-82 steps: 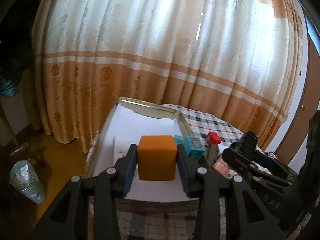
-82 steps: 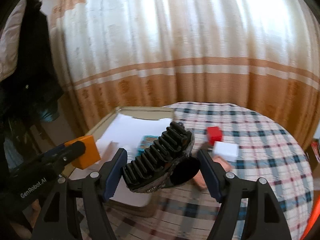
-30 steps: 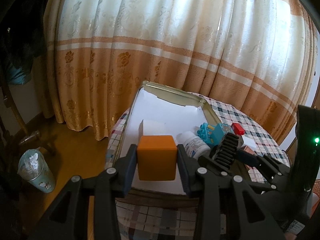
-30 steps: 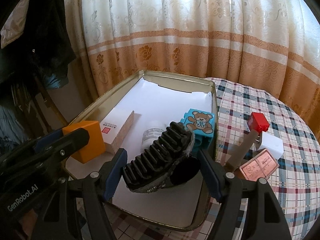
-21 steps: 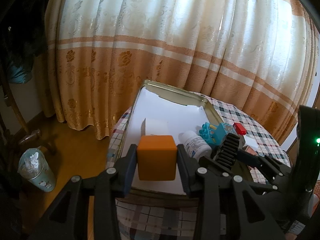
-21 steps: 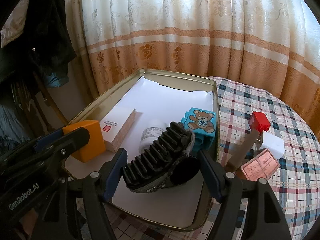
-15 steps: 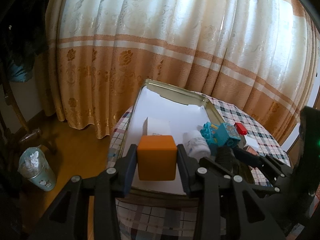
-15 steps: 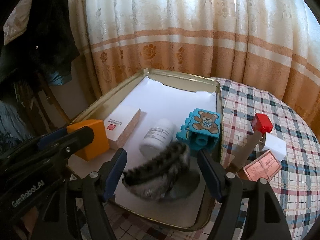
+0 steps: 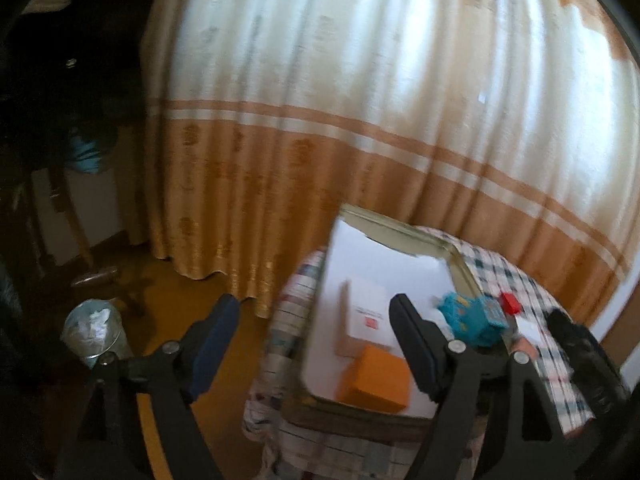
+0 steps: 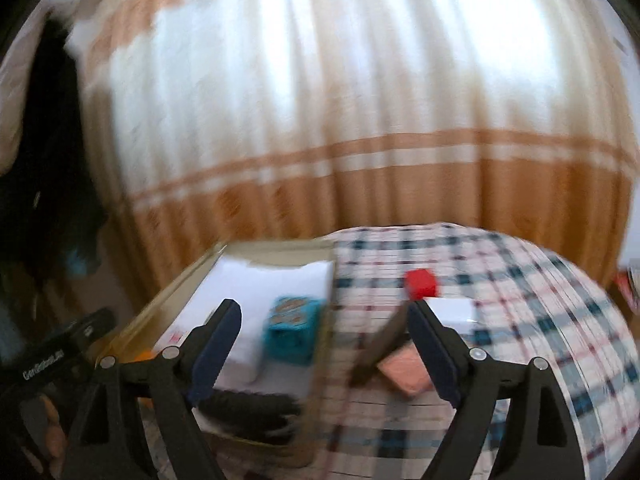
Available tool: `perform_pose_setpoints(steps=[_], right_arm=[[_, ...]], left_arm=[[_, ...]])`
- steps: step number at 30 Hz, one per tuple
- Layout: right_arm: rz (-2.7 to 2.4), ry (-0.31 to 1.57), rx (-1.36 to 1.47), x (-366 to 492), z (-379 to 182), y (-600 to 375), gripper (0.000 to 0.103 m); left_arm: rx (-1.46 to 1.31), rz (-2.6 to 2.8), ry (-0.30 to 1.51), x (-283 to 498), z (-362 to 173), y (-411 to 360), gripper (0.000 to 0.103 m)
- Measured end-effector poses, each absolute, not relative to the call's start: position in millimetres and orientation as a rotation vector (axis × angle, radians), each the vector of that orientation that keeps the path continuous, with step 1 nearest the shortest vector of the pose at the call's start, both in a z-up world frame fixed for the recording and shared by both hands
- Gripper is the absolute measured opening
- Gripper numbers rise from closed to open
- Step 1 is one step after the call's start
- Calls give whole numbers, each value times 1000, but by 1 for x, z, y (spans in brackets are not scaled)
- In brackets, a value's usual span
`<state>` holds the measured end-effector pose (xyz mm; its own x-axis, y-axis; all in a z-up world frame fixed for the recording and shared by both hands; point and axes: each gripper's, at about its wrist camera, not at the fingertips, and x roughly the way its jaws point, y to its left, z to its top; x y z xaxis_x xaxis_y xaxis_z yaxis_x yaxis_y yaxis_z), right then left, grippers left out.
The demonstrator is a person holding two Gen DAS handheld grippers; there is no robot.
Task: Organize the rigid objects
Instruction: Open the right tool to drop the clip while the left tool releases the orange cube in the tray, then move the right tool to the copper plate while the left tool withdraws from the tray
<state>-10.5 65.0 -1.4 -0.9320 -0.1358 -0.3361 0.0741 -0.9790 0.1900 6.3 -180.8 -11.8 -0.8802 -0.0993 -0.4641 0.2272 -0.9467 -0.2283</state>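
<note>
Two claws, left claw and right claw, spread wide, empty, blurred orange cube in tray

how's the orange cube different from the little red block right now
The orange cube lies inside the metal tray, near its front edge; the red block sits outside, on the checked tablecloth. The orange cube looks larger. Neither is held: left gripper and right gripper are open.

The left gripper hangs wide apart and empty beside the metal tray. In the tray's near corner sits the orange cube, a white box just behind it and a teal block by the tray's right rim.
</note>
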Motion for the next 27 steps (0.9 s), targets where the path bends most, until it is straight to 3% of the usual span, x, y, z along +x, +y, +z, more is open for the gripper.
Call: perform_pose_setpoints(steps=[7,12,20,27], right_arm=[[-3022,-549,644,-22,-10,107,88],[-3080,-515,637,-18,-9,116,88],[-3117,-709,755,-22,-19,163,88],[-3156,-770,870,-24,-26,194,88]], left_arm=[[659,-2792,410,8,-8,-191,79],[688,-2768,437,5,-13,-192,79],[725,-2782,470,6,-16,-186,79],[739,-2860,396,6,-13,-159,79]])
